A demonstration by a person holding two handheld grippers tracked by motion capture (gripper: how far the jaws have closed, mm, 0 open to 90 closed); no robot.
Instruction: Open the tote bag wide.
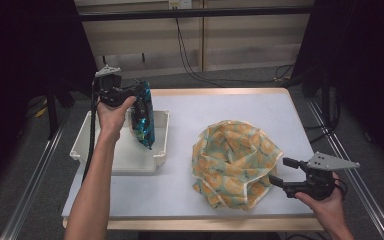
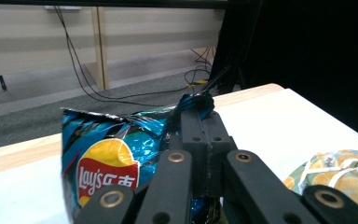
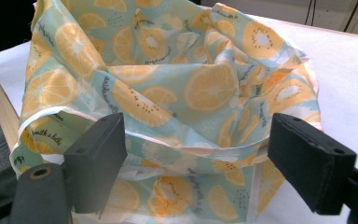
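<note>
**A:** Between my left tongs [image 2: 200, 109], what have I got?

**B:** A shiny blue crisp bag with a yellow-and-red logo [image 1: 143, 115]. Your jaws are pressed together on its crumpled top corner, and the rest of the bag hangs below them.

**A:** And under my left tongs?

**B:** The shallow white plastic tray [image 1: 161, 150]. In the high view the bag's lower end reaches down inside the tray's right-hand part. Whether it touches the floor of the tray, I cannot tell.

**A:** From my left gripper view the crisp bag [image 2: 107, 154] spreads out to the left of my jaws, logo facing me. What lies off to the right of them?

**B:** The edge of the soft fabric bag printed with orange slices on pale green [image 2: 340, 172], well apart from your left tongs, on the white tabletop [image 1: 215, 105].

**A:** My right tongs [image 1: 279, 172]?

**B:** Their jaws stand wide apart, holding nothing. They point at the near right side of the fabric bag [image 1: 235, 162], just beside it.

**A:** In my right gripper view the fabric bag [image 3: 177, 88] sits straight ahead of my jaws, its mouth gaping towards me and its rim running across between the two black pads [image 3: 98, 158].

**B:** The pads are not pressing on the cloth.
</note>
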